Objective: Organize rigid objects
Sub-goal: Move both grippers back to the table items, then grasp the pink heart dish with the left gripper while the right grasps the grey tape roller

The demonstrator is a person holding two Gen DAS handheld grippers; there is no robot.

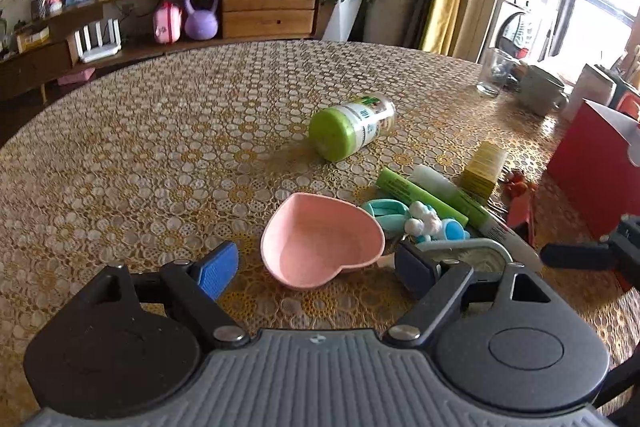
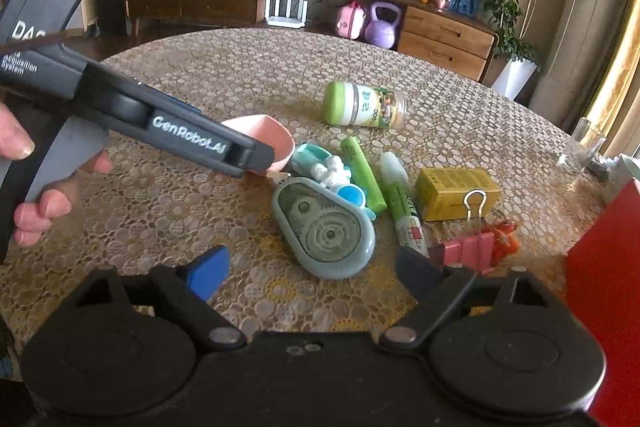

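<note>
From the left wrist, the left gripper (image 1: pixel 316 269) stands wide open and empty, its fingers either side of the pink dish (image 1: pixel 322 241) on the table (image 1: pixel 120 155); the step in hand looks like taking the dish, which would call for easing forward and closing on its rim. Just right of it lie a tape dispenser (image 1: pixel 476 255), a small toy (image 1: pixel 428 225) and a green tube (image 1: pixel 420 193); a jar (image 1: pixel 352 127) lies on its side beyond. From the right wrist, the right gripper (image 2: pixel 312 275) is also wide open and empty, near the dispenser (image 2: pixel 326 227). A glue pen (image 2: pixel 402 203), yellow box (image 2: pixel 456 191) and pink clip (image 2: pixel 470 245) crowd its right finger and could get nudged.
</note>
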